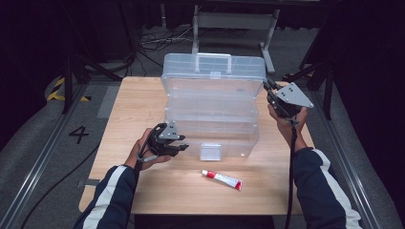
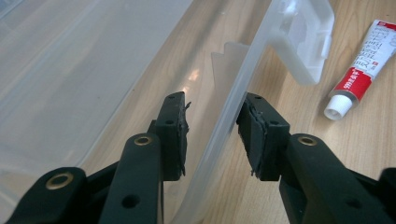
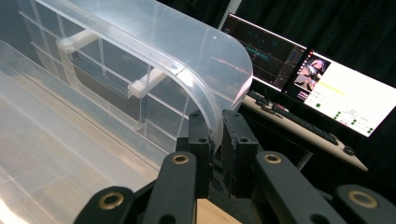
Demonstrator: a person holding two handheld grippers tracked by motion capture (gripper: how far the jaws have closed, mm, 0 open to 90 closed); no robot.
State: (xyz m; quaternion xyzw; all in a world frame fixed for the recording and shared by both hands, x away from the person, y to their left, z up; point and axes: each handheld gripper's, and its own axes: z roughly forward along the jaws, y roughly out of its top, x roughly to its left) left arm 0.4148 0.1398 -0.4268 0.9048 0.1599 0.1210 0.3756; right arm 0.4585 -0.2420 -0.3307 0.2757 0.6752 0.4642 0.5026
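Your right gripper (image 3: 215, 140) pinches the lid (image 1: 214, 67) rim; your left gripper (image 2: 212, 135) straddles the box (image 1: 210, 126) wall, spread. The box lies crosswise; the tube (image 1: 222, 179) print is unreadable.

A: The print on the tube (image 1: 222, 180) near the tabletop's front edge is too small to read.
B: In the left gripper view, the tube's (image 2: 362, 70) tail end runs off the right edge.

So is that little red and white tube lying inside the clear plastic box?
No, the tube lies on the bare wooden table, outside and in front of the clear plastic box.
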